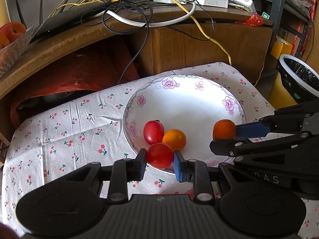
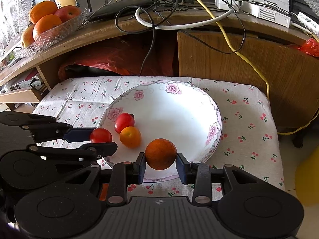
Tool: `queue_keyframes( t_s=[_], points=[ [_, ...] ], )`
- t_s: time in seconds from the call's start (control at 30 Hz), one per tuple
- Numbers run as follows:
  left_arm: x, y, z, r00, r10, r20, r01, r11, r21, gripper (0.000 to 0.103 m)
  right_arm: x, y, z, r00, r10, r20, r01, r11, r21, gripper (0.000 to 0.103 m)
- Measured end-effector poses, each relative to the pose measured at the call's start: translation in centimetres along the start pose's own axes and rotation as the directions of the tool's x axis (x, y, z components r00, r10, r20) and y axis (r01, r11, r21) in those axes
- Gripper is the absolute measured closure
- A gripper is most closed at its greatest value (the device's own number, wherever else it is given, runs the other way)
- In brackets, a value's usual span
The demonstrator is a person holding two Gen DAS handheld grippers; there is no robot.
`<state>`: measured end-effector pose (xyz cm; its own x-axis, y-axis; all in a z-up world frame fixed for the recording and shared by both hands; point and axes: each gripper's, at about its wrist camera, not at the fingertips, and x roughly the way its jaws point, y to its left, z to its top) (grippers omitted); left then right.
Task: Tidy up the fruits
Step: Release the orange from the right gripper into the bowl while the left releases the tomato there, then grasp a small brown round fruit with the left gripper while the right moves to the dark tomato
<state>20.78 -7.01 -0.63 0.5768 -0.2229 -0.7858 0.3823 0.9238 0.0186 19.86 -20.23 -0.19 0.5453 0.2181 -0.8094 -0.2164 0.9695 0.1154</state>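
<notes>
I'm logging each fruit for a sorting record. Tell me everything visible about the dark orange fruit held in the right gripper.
The dark orange fruit is small, round and matte, darker than the lighter orange fruit lying on the plate. It sits clamped between the blue pads of the right gripper, one pad on each side. It is over the near rim of the floral plate; whether its underside touches the plate cannot be told. No other fruit touches it. No stem or leaf shows.

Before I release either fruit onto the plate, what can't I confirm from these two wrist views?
- Left wrist view: underside of the red tomato in the left gripper; plate clearance unclear.
- Right wrist view: same under the dark orange fruit in the right gripper.
- Both: plate's near rim hidden by gripper bodies.
</notes>
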Motion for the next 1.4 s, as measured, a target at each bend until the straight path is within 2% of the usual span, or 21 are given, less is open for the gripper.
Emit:
queue_keyframes(
  t_s=[1.4],
  points=[
    [-1.0, -0.2, 0.1, 0.999, 0.022, 0.037, -0.022, 1.0, -0.014, 0.065, -0.5, 0.2, -0.2, 0.999, -0.018, 0.031, 0.019, 1.0, -0.007, 0.064]
  ],
)
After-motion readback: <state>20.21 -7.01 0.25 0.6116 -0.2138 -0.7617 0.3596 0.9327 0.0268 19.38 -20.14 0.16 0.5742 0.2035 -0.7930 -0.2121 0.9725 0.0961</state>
